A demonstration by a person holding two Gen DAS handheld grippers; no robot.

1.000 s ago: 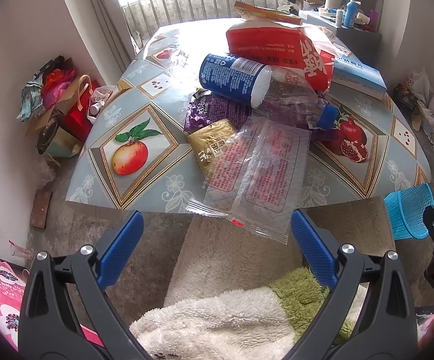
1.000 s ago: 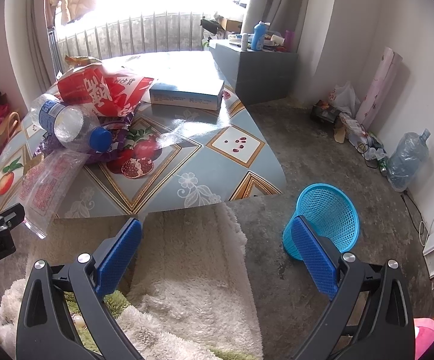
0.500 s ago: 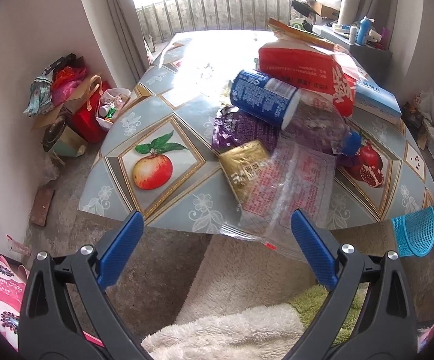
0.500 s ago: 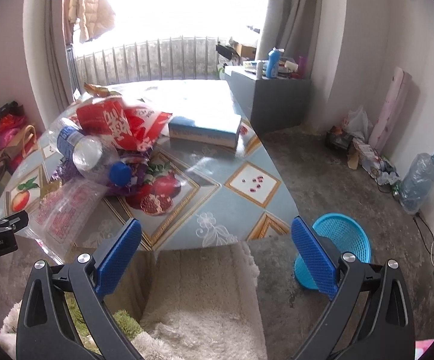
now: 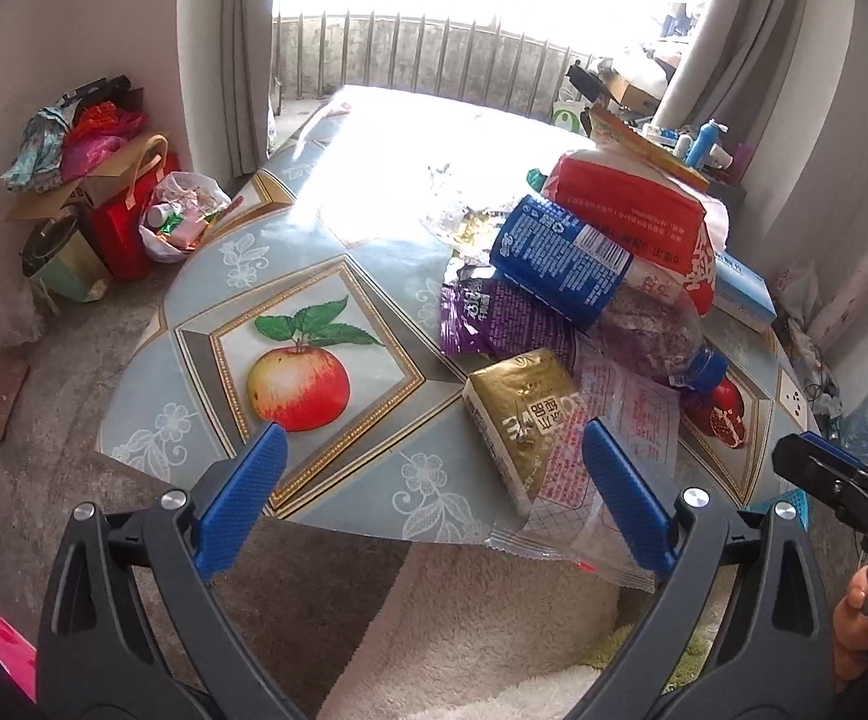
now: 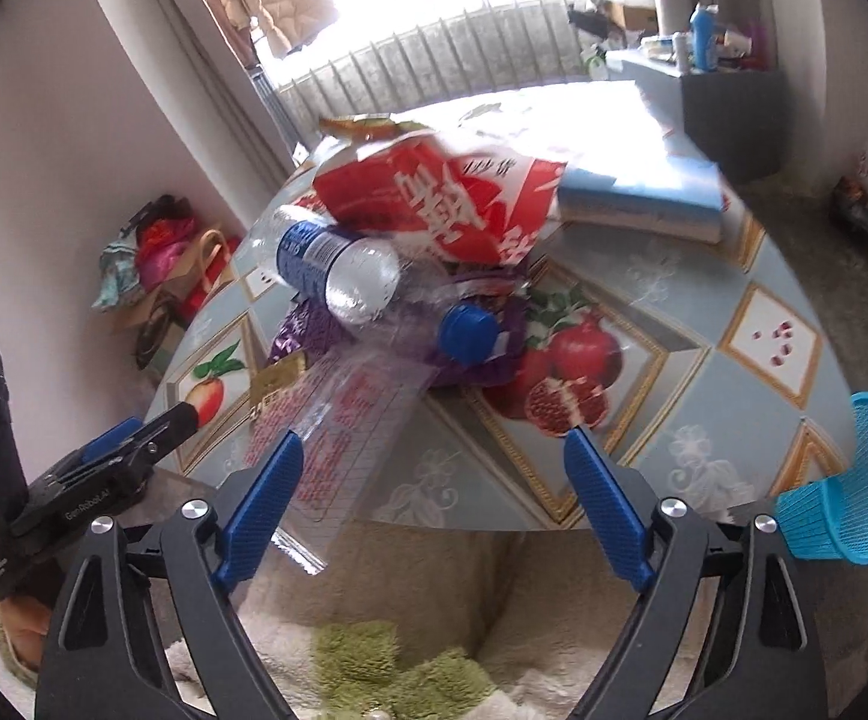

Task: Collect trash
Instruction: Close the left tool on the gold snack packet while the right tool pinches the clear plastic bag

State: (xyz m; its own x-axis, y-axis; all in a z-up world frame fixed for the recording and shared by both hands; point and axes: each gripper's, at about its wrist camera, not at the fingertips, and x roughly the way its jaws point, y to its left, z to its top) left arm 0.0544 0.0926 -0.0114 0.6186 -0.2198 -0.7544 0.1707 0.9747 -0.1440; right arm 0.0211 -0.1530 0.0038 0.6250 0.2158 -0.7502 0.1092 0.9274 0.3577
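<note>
Nearest the cameras, the left hand-held gripper (image 5: 434, 480) stood released over the bench (image 5: 326, 240) edge with nothing between its blue pads, while the right hand-held gripper (image 6: 434, 480), jaws just closing a little yet spread wide and empty, hung over the near rim. Just beyond, a clear printed wrapper (image 6: 338, 420) overhung the edge beside a gold packet (image 5: 524, 414), with a purple snack bag (image 5: 494, 318) and a blue-capped plastic bottle (image 6: 344, 276) lying on them. Farther back sat a red bag (image 6: 464, 204) and a blue box (image 6: 638, 198); a blue mesh basket (image 6: 854, 510) stood on the floor at right.
</note>
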